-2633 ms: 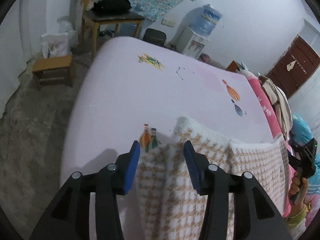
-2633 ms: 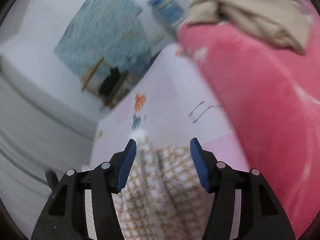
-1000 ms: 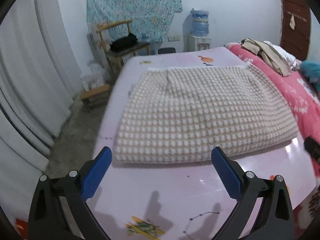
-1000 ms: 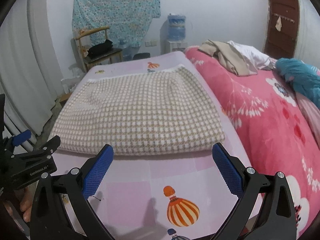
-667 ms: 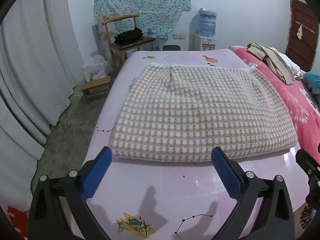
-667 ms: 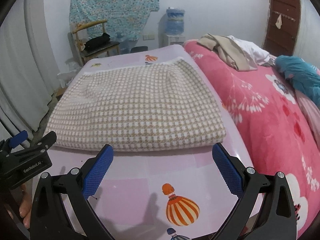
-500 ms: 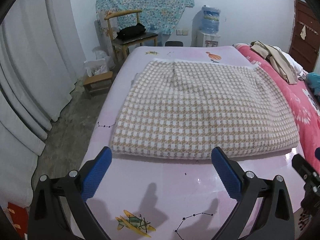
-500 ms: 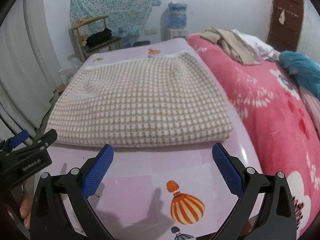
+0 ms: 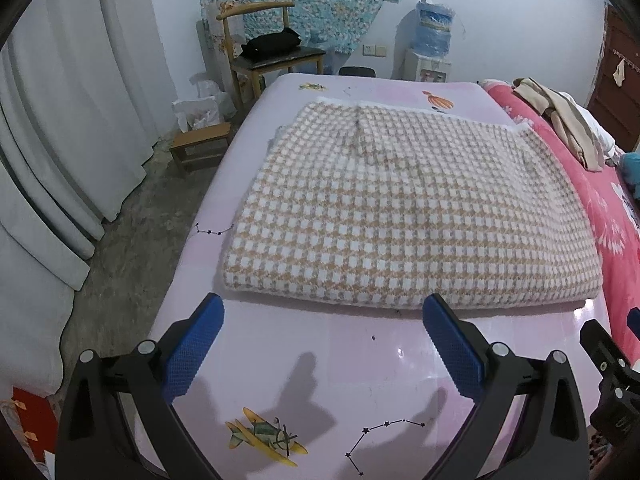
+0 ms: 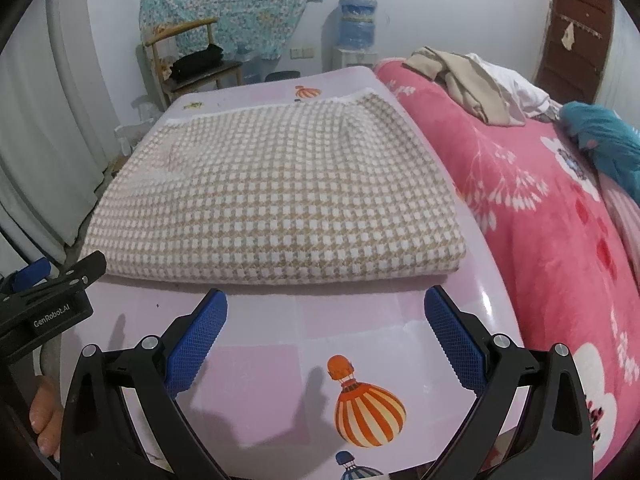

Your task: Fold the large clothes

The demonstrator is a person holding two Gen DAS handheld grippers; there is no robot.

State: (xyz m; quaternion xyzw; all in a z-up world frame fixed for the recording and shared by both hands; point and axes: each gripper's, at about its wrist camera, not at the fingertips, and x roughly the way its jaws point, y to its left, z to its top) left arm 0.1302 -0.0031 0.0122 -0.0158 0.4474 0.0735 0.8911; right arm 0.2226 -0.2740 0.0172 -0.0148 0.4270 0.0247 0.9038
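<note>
A large beige-and-white checked garment (image 9: 404, 208) lies folded flat on the pink sheet of the bed (image 9: 328, 352); it also shows in the right wrist view (image 10: 280, 192). My left gripper (image 9: 323, 336) is open and empty, just short of the garment's near folded edge. My right gripper (image 10: 326, 332) is open and empty, also just short of that near edge, towards its right corner. The left gripper's body (image 10: 48, 304) shows at the left of the right wrist view. The right gripper's body (image 9: 612, 384) shows at the right of the left wrist view.
A pink floral blanket (image 10: 560, 216) covers the bed's right side, with beige and white clothes (image 10: 472, 76) and a teal cloth (image 10: 608, 136) on it. A wooden chair (image 9: 272, 56), a small stool (image 9: 200, 148), a water dispenser (image 9: 430, 44) and white curtains (image 9: 60, 120) stand beyond and left.
Both grippers pulled back from the garment's far end to its near edge and opened wide. In the last half second both views moved slightly closer to the folded garment.
</note>
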